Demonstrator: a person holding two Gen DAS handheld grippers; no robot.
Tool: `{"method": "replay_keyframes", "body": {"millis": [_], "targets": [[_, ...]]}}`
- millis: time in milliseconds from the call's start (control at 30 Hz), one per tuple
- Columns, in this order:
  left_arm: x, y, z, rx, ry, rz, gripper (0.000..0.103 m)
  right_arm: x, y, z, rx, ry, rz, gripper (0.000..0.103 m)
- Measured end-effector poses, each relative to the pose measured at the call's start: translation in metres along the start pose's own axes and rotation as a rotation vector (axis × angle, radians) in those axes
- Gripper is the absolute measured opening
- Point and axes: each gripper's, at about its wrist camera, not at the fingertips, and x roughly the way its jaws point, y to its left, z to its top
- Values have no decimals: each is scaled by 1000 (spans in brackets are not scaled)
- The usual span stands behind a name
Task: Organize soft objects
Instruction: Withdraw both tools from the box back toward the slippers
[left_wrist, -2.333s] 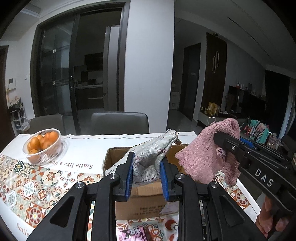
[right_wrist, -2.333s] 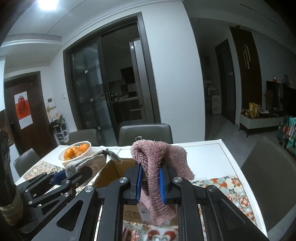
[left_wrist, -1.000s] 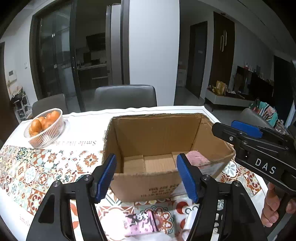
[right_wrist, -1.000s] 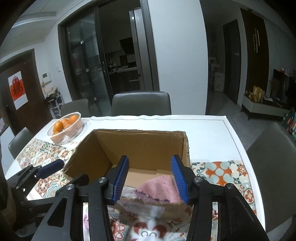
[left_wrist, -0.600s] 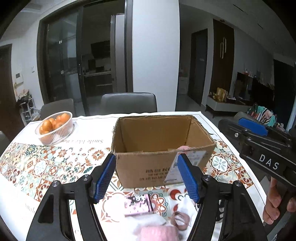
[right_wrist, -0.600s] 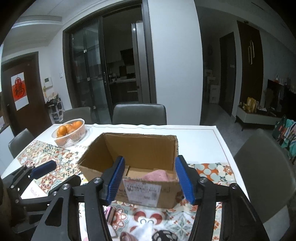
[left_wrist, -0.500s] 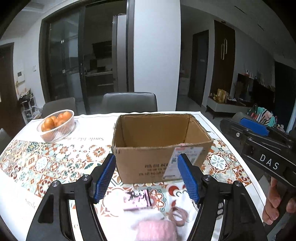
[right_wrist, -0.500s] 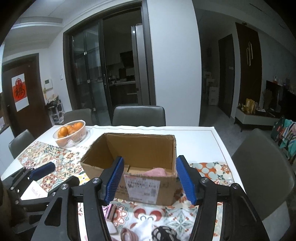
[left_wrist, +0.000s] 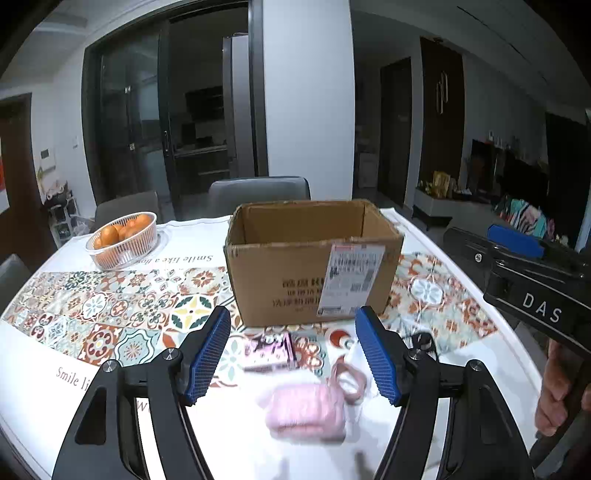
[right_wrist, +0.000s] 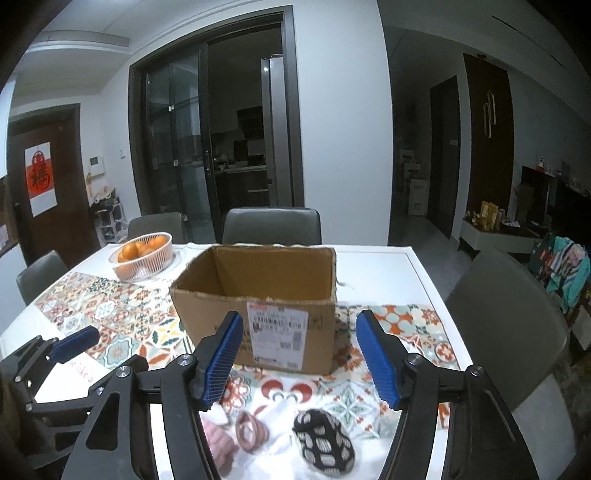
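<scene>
An open cardboard box stands on the table; it also shows in the right wrist view. Its contents are hidden from here. My left gripper is open and empty above a pink fluffy bundle, a pink hair tie and a small pink packet. My right gripper is open and empty above a black-and-white patterned soft item, the pink hair tie and the pink bundle. The right gripper's body shows at the right of the left view.
A white basket of oranges stands at the table's far left, also in the right wrist view. A patterned runner covers the table. Grey chairs stand behind it and one at the right.
Both grippers let their cloths go into the box, opened, and pulled back toward the table's near edge. The soft items in front of the box have come into view.
</scene>
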Motion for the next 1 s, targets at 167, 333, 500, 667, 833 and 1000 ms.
{"method": "replay_keyframes", "body": {"millis": [167,333,500,667,833,1000], "targets": [[-2,-6,-22,-5,19,-12,72,-7,-2,-23,-7,29,-11,65],[-4,-9,-41,-2,30,1,72,-9,-7,-42,38,65,-4,65],[-6,-17,-56,44,29,24,74,-5,-7,-61,30,117,-11,65],[3,-20,-68,52,61,17,74,3,-11,-78,33,168,-15,65],[18,-25,-81,51,107,4,74,16,-16,-90,29,214,-20,65],[33,-28,-90,53,144,-1,74,30,-20,-100,31,255,-28,65]]}}
